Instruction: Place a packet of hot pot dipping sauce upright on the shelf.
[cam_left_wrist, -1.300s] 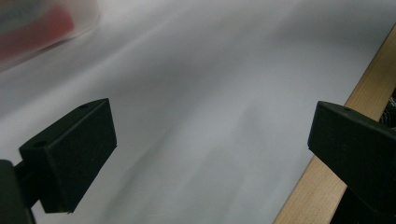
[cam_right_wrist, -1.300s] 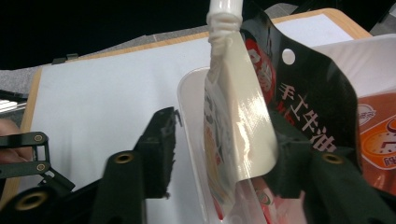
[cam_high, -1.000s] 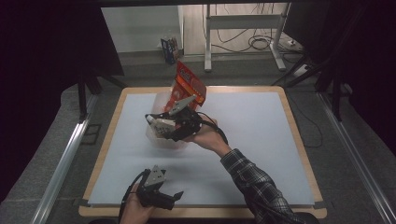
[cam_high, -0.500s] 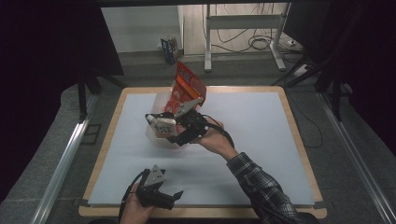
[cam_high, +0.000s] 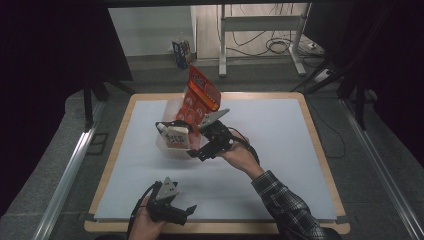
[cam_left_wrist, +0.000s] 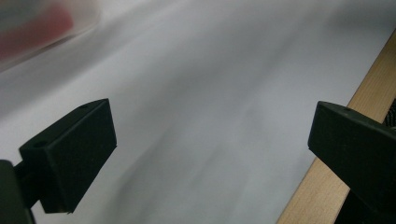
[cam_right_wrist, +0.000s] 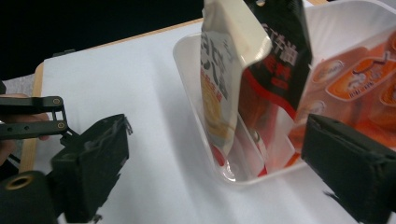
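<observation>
Clear plastic tub (cam_high: 172, 145) near bench (cam_high: 280, 200) middle, slightly toward 11 o'clock from centre. Inside it: a white-and-black snack pouch (cam_high: 176, 136) standing upright at the near end, and a larger orange snack bag (cam_high: 199, 100) propped at the far end, leaning up and out toward 12 o'clock, likely resting on the tub's far wall for support.

Right claw (cam_high: 192, 140) at the tub's 3 o'clock side, jaws spread wide and just been opening, nothing pinched between them. In the right gripper view the pouch (cam_right_wrist: 238, 84) stands free in the tub (cam_right_wrist: 196, 121), leaning on the orange bag (cam_right_wrist: 355, 84) behind it; black jaws sit to either side of the tub's near corner and clear of the pouch. Reads as a release: pouch dropped in on its edge so it takes little floor space and leaves room beside it. Base of pouch blurred through the plastic wall; possibly not fully seated.

Left claw (cam_high: 172, 209) parked low at 6 o'clock by the bench's near edge, held in the hand, well apart from the tub. Jaws apart and empty in the left gripper view, only white bench cover (cam_left_wrist: 210, 93) and wooden rim (cam_left_wrist: 327, 182) between them. Kept back, presumably to leave the working side unobstructed.
</observation>
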